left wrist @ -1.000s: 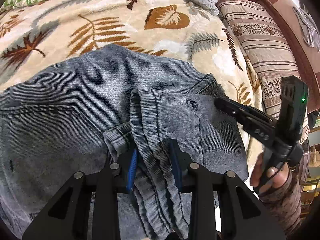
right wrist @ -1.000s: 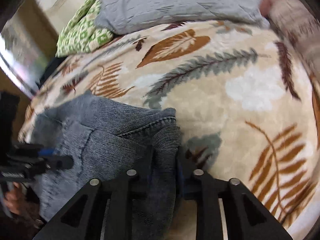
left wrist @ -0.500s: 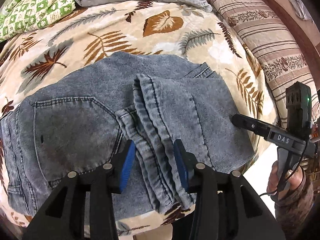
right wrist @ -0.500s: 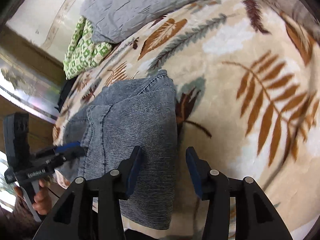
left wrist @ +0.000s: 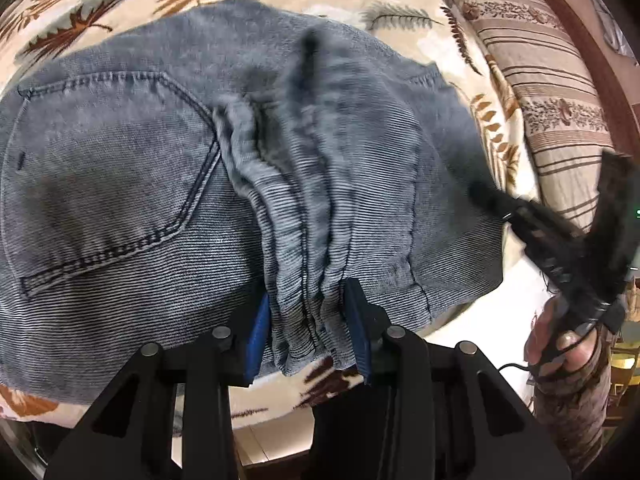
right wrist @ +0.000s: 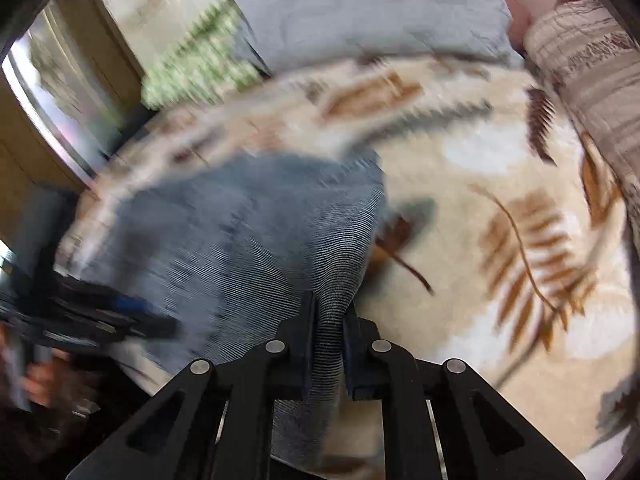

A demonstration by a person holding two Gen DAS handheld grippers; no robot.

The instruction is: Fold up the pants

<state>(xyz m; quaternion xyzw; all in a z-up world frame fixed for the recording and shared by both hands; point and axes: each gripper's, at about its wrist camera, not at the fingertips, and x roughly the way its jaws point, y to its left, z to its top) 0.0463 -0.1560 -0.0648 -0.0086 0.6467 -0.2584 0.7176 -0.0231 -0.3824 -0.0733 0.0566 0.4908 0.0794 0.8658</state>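
Note:
Blue-grey jeans (left wrist: 132, 184) lie folded on the leaf-print blanket, back pocket up. Their bunched leg hems (left wrist: 304, 264) run down toward the bed's near edge. My left gripper (left wrist: 307, 322) has its blue pads on both sides of that bunch, jaws closing and pressing it. In the right wrist view, my right gripper (right wrist: 328, 334) is closing tight on the folded side edge of the jeans (right wrist: 248, 240). The right gripper (left wrist: 486, 198) also shows, blurred, at the jeans' right edge. The left gripper (right wrist: 160, 322) appears at the lower left.
The leaf-print blanket (right wrist: 500, 184) covers the bed. A striped pillow (left wrist: 532, 80) lies along the right side, a grey pillow (right wrist: 360, 12) and a green patterned one (right wrist: 200, 64) at the far end. The bed's near edge (left wrist: 280, 404) drops to the floor.
Half a second ago both grippers stood open over the jeans. Now the right one has closed on the side edge and the left one on the bunched hems, nearer the bed's edge.

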